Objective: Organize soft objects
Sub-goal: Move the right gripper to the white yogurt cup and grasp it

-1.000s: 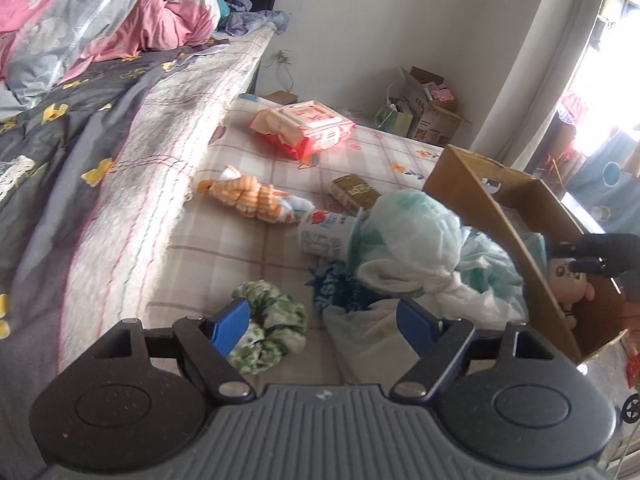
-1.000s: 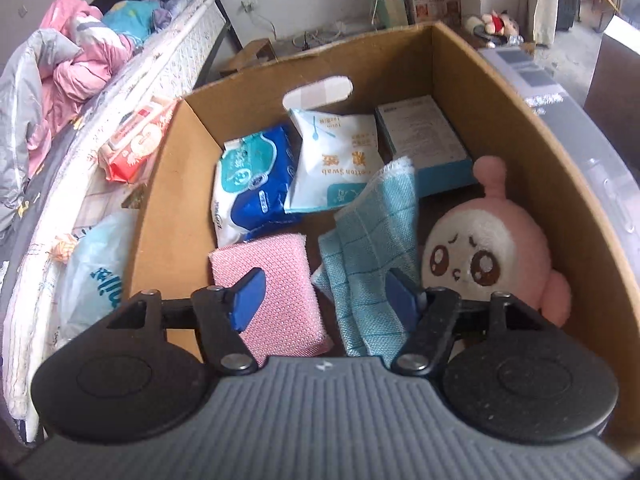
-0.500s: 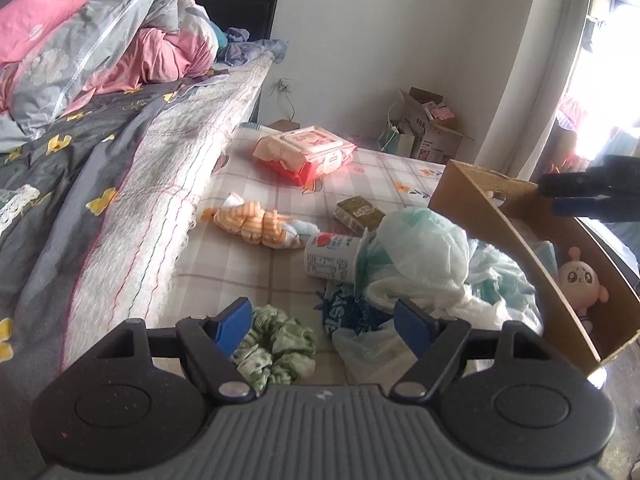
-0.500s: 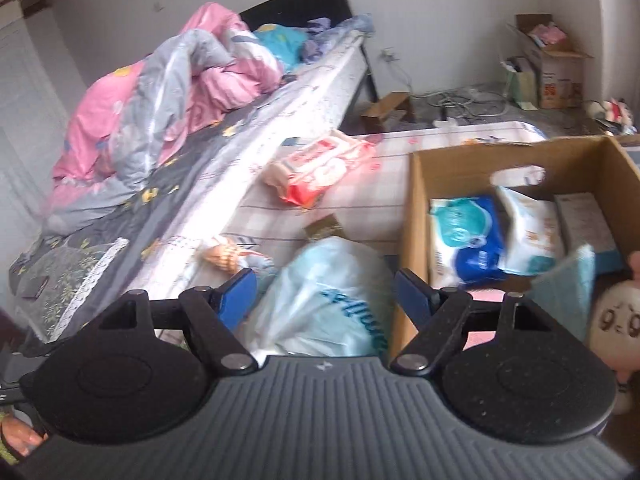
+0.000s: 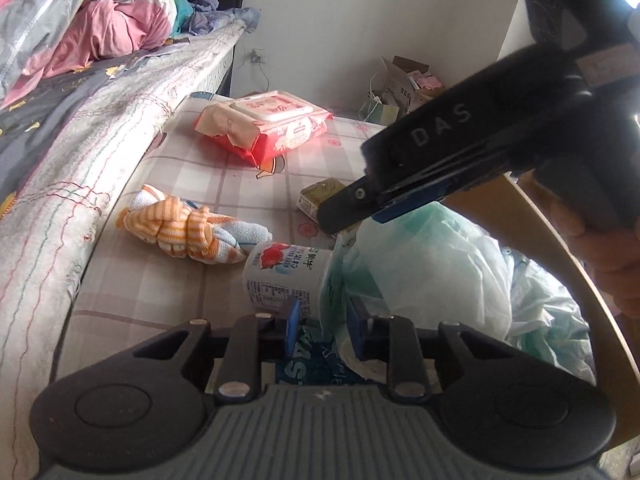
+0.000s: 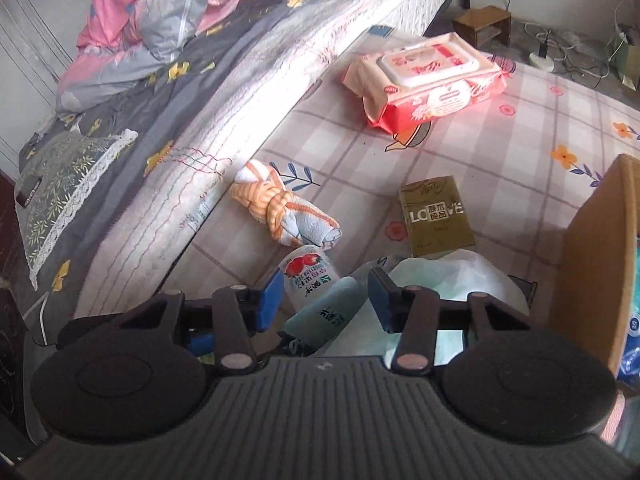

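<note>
A white-and-teal plastic bag (image 5: 432, 256) lies on the checked mat beside the cardboard box (image 5: 560, 240). My left gripper (image 5: 322, 326) is closed on a fold of that bag, next to a strawberry-print bottle (image 5: 286, 276). My right gripper (image 6: 326, 294) is open, its blue pads on either side of the same bottle (image 6: 310, 280); it also shows from the side in the left wrist view (image 5: 360, 208). An orange-striped knotted towel (image 6: 280, 206) lies on the mat beyond the bottle.
A red wet-wipes pack (image 6: 424, 80) lies further back on the mat. An olive tissue pack (image 6: 436, 216) sits by the bag. The mattress edge (image 6: 224, 120) runs along the left. The box wall (image 6: 592, 264) stands at right.
My left gripper has moved forward to the plastic bag and closed on it. My right gripper has swung out of the box and down over the bottle.
</note>
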